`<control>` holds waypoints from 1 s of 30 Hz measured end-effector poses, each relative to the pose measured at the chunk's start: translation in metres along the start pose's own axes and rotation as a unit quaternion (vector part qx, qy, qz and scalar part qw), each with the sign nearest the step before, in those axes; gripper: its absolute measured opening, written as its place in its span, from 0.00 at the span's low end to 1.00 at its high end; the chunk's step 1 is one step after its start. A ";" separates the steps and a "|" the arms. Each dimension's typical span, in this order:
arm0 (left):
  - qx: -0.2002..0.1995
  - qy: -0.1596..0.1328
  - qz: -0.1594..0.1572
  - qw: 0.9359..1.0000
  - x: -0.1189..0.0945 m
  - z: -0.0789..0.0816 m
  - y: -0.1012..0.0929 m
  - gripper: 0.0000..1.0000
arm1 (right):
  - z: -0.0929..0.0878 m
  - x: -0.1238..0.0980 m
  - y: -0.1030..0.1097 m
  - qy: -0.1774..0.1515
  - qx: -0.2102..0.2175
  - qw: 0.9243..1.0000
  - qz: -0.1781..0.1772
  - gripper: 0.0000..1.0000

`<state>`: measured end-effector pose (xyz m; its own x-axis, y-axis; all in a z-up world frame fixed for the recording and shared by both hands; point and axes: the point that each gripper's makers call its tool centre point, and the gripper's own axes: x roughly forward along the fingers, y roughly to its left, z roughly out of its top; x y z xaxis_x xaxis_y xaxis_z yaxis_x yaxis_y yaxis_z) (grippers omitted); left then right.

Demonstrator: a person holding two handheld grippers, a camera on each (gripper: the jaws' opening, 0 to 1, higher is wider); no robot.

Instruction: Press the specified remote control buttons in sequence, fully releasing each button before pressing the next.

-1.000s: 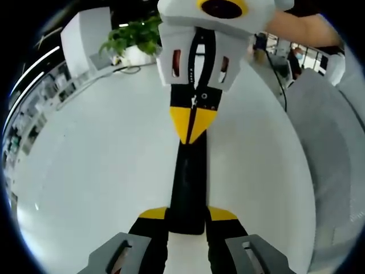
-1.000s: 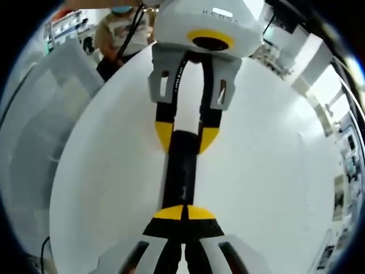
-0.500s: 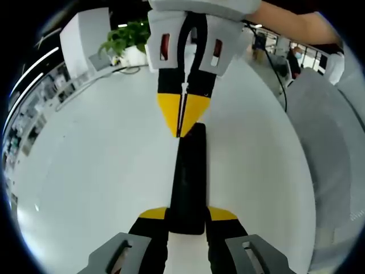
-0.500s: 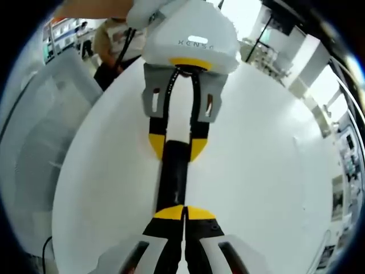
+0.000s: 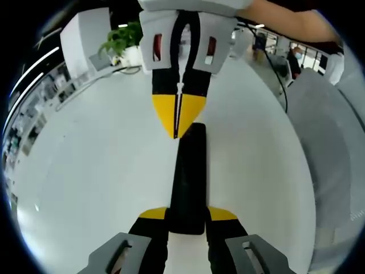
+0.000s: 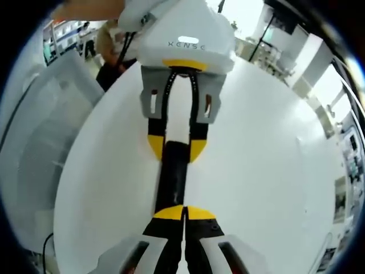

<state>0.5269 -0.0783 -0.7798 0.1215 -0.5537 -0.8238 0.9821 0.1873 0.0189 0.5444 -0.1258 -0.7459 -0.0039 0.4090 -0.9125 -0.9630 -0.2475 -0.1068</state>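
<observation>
The right gripper, its yellow-tipped jaws pinched shut into one point, sits over the far end of the long black slab-shaped remote control, which lies on the round white table clamped at its near end by the left gripper. To press well, I would drop the point squarely onto one button and lift fully clear before the next — the buttons themselves are too dark to tell apart. The only legible writing is a short word on the left gripper's white housing in the right gripper view — it seems to read "XENSE".
</observation>
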 end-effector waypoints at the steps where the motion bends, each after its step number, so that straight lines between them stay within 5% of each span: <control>1: 0.000 0.000 0.000 1.000 0.000 0.000 0.000 0.24 | 0.000 0.001 0.000 0.000 0.000 1.000 0.002 0.00; 30: -0.003 -0.005 0.004 1.000 -0.001 -0.001 0.000 0.24 | -0.001 0.025 0.003 0.009 -0.009 0.999 0.039 0.00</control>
<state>0.5265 -0.0772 -0.7798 0.1308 -0.5597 -0.8183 0.9802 0.1968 0.0221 0.5417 -0.1167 -0.7696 -0.0742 0.3712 -0.9256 -0.9551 -0.2933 -0.0410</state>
